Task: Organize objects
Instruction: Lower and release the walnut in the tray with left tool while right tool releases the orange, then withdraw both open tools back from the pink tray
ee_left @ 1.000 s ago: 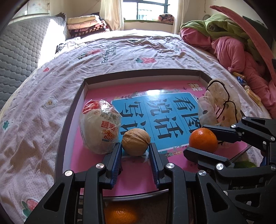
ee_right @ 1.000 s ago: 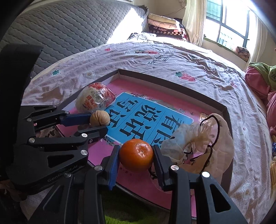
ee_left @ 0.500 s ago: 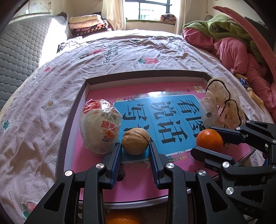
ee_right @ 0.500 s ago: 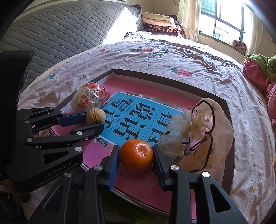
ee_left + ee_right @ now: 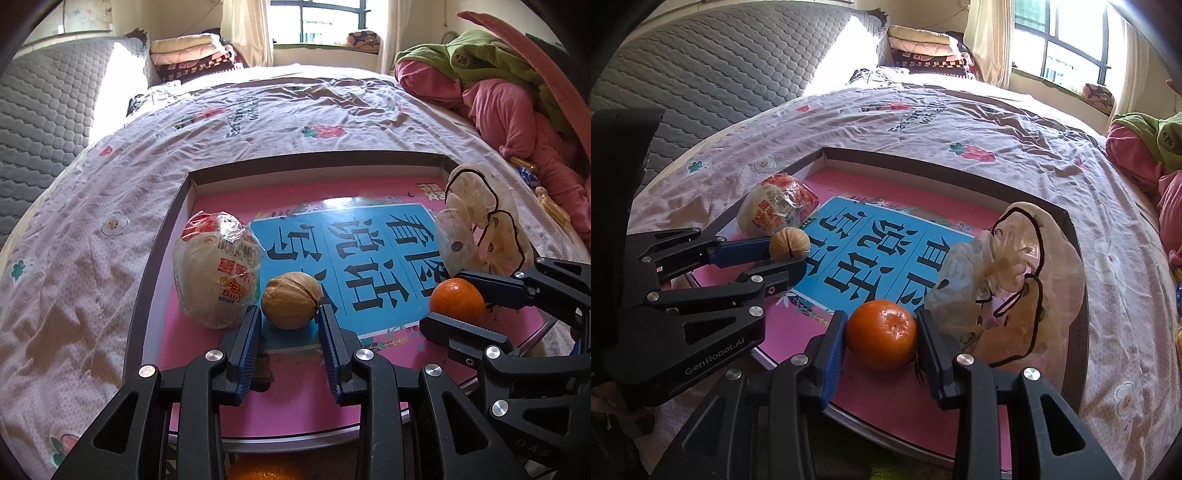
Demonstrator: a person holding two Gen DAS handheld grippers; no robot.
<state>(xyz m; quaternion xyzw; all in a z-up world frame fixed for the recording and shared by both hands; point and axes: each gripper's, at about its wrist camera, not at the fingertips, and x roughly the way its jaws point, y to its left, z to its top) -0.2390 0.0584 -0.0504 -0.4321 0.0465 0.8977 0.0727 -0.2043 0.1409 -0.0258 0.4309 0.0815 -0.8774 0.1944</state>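
Walnut, tan and wrinkled in its shell (image 5: 291,305), sat clamped between the blue ribbed pads of the left hand-held gripper (image 5: 291,320), over the near left part of a shallow dark-rimmed box lid (image 5: 162,258) whose pink floor carries a blue panel of large black characters. Whether the nut rested on that floor or hung just above it could not be told. Just left of it, touching or nearly so, lay a round bun wrapped in clear printed plastic (image 5: 218,273). Over the near right part of the lid the right hand-held gripper (image 5: 882,341) was closed on a small glossy orange mandarin (image 5: 882,334), with a crumpled translucent pouch with black drawstrings (image 5: 1008,280) just beyond it to the right.

Across the last second almost nothing had changed: both grips stayed as tight as they were and both fruits kept their places against the printed panel, apart from a slight shift in framing. That stillness suggested a pause after carrying, with both items positioned over the lid and release probably the next step. The lid lay on a bed covered by a pale flower-print sheet (image 5: 110,206), with rumpled pink and green bedding (image 5: 509,96) at the far right and a second orange fruit (image 5: 264,472) just showing below the lid's near edge.
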